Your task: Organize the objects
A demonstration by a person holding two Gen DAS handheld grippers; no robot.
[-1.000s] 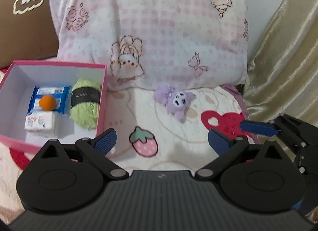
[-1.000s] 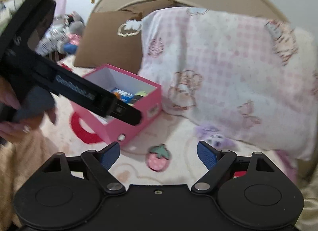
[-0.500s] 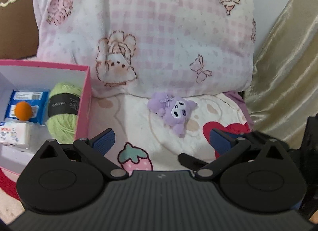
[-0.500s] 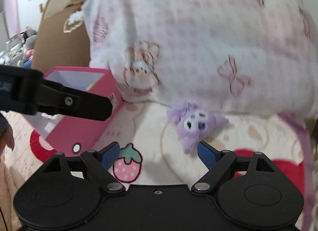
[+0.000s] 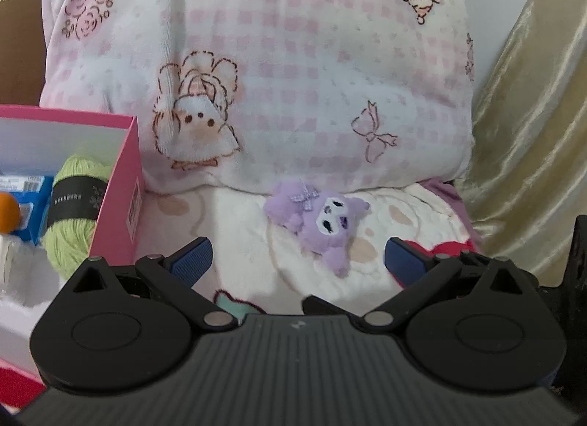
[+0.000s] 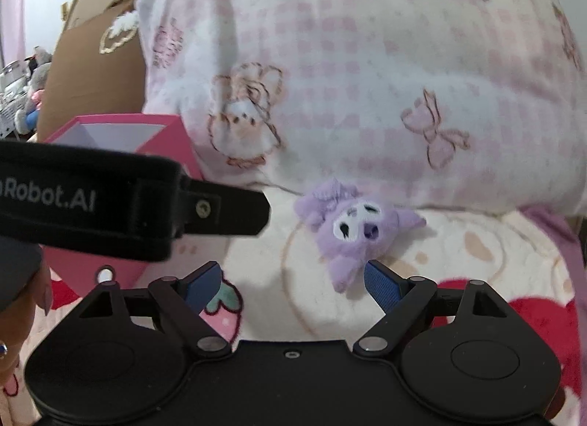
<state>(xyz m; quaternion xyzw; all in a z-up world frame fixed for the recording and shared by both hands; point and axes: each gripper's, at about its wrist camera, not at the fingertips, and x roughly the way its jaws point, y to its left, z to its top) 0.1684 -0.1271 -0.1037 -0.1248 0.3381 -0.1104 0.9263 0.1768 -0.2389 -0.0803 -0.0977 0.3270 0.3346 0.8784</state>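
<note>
A small purple plush toy (image 5: 318, 221) (image 6: 354, 230) lies on the printed blanket in front of a pink checked pillow. My left gripper (image 5: 297, 259) is open, just short of the toy, nothing between its fingers. My right gripper (image 6: 293, 279) is open too, its right fingertip (image 6: 379, 279) close to the toy's lower end. At the left stands a pink box (image 5: 124, 184) (image 6: 172, 140) holding a green yarn ball (image 5: 75, 206), a blue packet (image 5: 31, 202) and an orange ball (image 5: 7, 211). The left gripper's black body (image 6: 128, 206) crosses the right wrist view.
The big pillow (image 5: 275, 70) rises right behind the toy. A gold curtain (image 5: 532, 125) hangs on the right. A brown cushion (image 6: 91, 70) leans behind the box. A hand (image 6: 22, 301) shows at the left edge. The blanket (image 5: 238, 213) lies bare between box and toy.
Both grippers came down and closer to the purple toy, which now looks larger. The box slid toward the left edge of the left wrist view. Both stayed open.
</note>
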